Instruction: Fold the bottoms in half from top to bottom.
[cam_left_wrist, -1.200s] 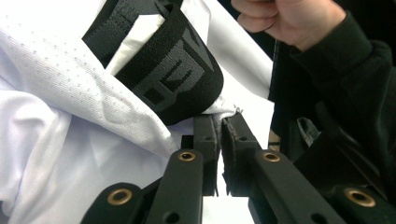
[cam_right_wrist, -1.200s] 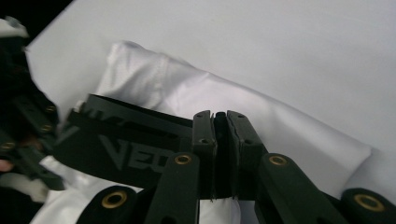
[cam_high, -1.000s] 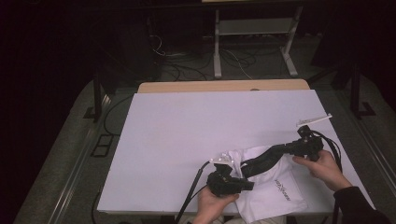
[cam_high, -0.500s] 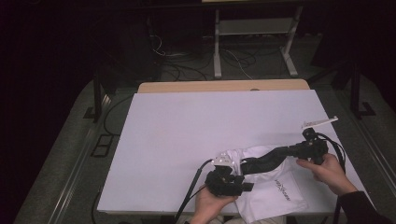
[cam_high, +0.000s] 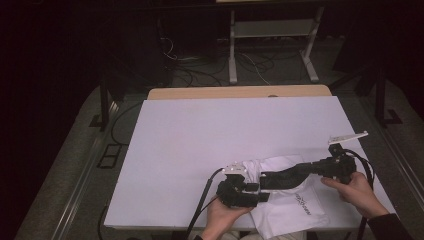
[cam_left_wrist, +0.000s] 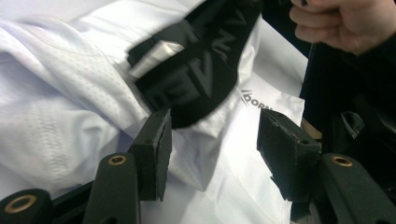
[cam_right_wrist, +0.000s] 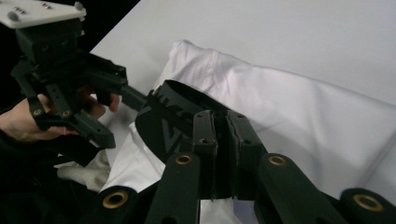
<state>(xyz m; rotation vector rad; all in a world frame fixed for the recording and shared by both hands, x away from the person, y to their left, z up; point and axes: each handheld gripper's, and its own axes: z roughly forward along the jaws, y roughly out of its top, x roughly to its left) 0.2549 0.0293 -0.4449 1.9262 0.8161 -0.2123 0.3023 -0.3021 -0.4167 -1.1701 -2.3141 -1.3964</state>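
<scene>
At the near edge of the white bench (cam_high: 200, 140), the left hand-held gripper (cam_high: 252, 187) has just been opening; its jaws stand apart, pressing on nothing, with the end of the black strap (cam_high: 285, 176) lying just beyond them on the white garment (cam_high: 292, 205). The strap runs rightward across the garment to the right hand-held gripper (cam_right_wrist: 225, 154), whose jaws are clamped together on its other end.

Left tool (cam_left_wrist: 212, 154) opening (empty); right tool (cam_right_wrist: 227, 140) clamped.
</scene>
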